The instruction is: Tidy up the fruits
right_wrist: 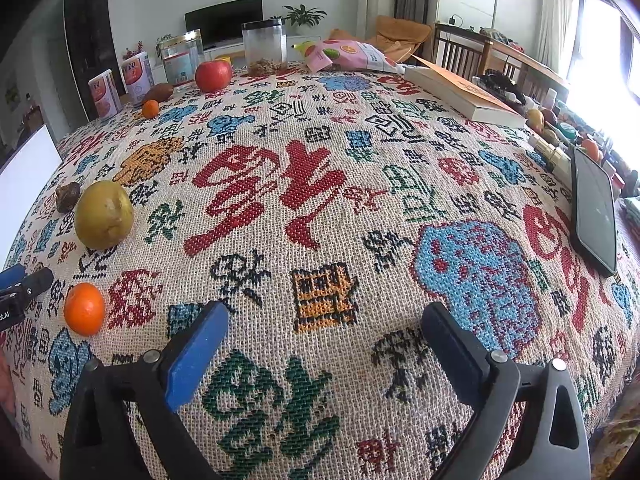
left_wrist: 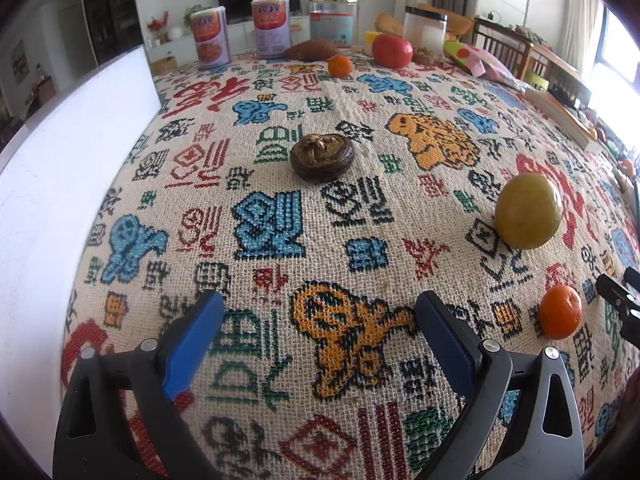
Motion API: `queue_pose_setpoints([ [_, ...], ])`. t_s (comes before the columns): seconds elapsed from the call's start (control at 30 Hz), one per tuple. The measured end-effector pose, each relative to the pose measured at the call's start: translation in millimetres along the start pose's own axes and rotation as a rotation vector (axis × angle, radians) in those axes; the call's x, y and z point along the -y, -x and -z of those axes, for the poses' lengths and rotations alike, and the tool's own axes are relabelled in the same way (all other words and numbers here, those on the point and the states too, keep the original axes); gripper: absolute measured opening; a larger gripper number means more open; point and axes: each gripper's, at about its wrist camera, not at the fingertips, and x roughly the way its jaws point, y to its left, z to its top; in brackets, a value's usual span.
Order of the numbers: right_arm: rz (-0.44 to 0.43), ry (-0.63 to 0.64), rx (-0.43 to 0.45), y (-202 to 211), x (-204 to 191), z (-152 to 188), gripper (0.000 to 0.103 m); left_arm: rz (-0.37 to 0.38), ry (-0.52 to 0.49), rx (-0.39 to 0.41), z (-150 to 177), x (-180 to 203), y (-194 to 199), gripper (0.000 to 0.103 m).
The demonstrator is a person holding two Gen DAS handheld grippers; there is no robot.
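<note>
My left gripper [left_wrist: 320, 312] is open and empty above the patterned tablecloth [left_wrist: 280, 208]. Ahead of it lies a dark brown wrinkled fruit [left_wrist: 322, 157]. To its right are a yellow-green round fruit [left_wrist: 527, 211] and a small orange mandarin [left_wrist: 559, 311]. Far back sit a second mandarin [left_wrist: 339, 65], a red apple [left_wrist: 392, 51] and a sweet potato [left_wrist: 310, 49]. My right gripper [right_wrist: 324, 322] is open and empty. To its left are the mandarin [right_wrist: 84, 309], the yellow-green fruit [right_wrist: 103, 214], the brown fruit [right_wrist: 68, 197], and farther back the apple [right_wrist: 213, 75].
A white board [left_wrist: 60, 184] stands along the left edge. Two cans [left_wrist: 210, 36], a glass jar [left_wrist: 333, 20] and a plastic jar [right_wrist: 265, 47] line the back. A snack bag [right_wrist: 352, 56], a book [right_wrist: 464, 94] and a phone [right_wrist: 594, 216] lie on the right.
</note>
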Motion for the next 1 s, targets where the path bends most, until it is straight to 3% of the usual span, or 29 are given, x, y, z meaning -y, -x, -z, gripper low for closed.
queue_pose_setpoints([
  [1.0, 0.009, -0.009, -0.007, -1.4, 1.0, 0.4, 0.101, 0.000, 0.000, 0.000, -0.1, -0.2, 0.0, 0.098],
])
